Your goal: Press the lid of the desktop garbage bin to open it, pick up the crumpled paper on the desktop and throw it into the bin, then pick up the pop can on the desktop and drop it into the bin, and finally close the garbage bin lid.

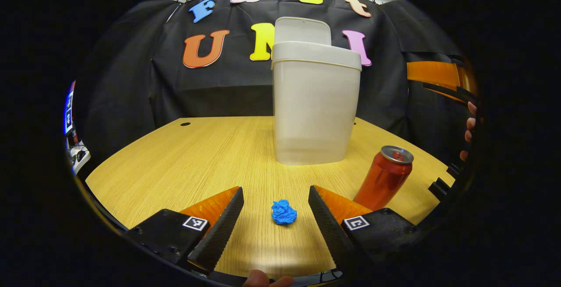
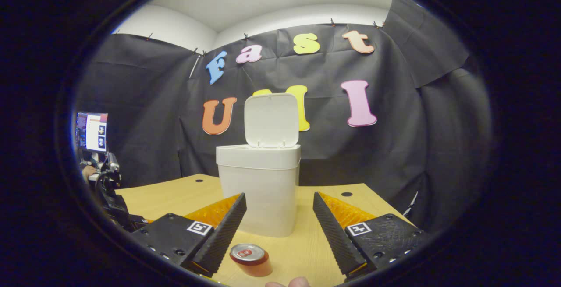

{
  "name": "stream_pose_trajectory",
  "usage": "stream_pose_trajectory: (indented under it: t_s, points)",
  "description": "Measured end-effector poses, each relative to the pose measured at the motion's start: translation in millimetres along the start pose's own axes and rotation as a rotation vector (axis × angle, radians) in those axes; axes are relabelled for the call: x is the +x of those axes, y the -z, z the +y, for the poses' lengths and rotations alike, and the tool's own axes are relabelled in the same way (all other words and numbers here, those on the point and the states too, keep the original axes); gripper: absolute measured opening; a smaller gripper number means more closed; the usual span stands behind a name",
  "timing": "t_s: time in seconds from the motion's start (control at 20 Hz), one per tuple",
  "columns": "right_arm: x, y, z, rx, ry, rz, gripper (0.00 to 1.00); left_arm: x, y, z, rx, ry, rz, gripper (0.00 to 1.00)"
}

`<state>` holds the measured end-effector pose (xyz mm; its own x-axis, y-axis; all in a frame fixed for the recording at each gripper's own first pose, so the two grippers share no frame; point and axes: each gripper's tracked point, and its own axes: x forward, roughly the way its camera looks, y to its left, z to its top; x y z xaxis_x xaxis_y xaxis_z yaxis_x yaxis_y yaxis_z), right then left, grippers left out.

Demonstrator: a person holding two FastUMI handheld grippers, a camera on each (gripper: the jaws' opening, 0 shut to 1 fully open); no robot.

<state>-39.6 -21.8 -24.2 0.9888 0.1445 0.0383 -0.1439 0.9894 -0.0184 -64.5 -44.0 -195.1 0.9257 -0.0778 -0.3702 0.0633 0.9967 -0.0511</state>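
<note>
The bin (image 1: 315, 103) stands on the worktop (image 1: 175, 168), lid (image 2: 271, 119) raised for loading. In front of the bin, the left gripper (image 1: 276, 210) straddles the crumpled paper (image 1: 283, 212), jaws spread, ready to close. The right gripper (image 2: 279, 221), also spread, waits above the pop can (image 2: 250, 258).

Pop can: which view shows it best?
Left gripper view. The pop can stands upright on the table, full side and top visible, right of the crumpled paper. In the right gripper view its lower part is cut off at the bottom edge.
</note>
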Motion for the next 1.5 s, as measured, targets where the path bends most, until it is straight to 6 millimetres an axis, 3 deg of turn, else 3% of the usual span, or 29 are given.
stream_pose_trajectory:
  t_s: [0.45, 0.6, 0.85, 0.9, 0.95, 1.05, 1.1, 1.25, 1.5]
  points:
    - [-11.8, 19.5, -19.4, 0.024, 0.047, 0.028, 0.94, 17.1, 29.1, 0.0, 0.027, -0.027, 0.065, 0.94]
    - [-15.3, 22.0, -16.2, 0.021, 0.047, 0.025, 0.96, 21.5, 38.9, -1.7, 0.026, -0.03, 0.08, 0.87]
    - [-13.9, 28.4, -8.1, 0.01, 0.034, 0.025, 0.96, 23.5, 35.9, -6.9, 0.045, -0.025, 0.046, 0.75]
    - [-13.8, 30.8, -5.8, 0.006, 0.03, 0.029, 0.96, 24.3, 36.9, -8.7, 0.045, -0.024, 0.047, 0.8]
    - [-12.5, 33.4, -4.4, -0.001, 0.028, 0.035, 0.96, 24.8, 36.9, -9.4, 0.042, -0.026, 0.05, 0.68]
    - [-12.9, 37.1, -3.7, -0.011, 0.024, 0.045, 0.94, 25.4, 36.4, -10.5, 0.03, -0.027, 0.058, 0.62]
    - [-13.7, 38.3, -4.1, -0.01, 0.024, 0.047, 0.94, 26.1, 36.5, -10.9, 0.027, -0.03, 0.061, 0.65]
    - [-16.6, 37.5, -3.8, -0.004, 0.024, 0.042, 0.94, 25.2, 35.5, -6.5, 0.016, -0.052, 0.059, 0.43]
    - [-17.5, 36.7, 0.0, -0.005, 0.025, 0.039, 0.96, 21.6, 30.9, -9.3, 0.019, -0.052, 0.042, 0.33]
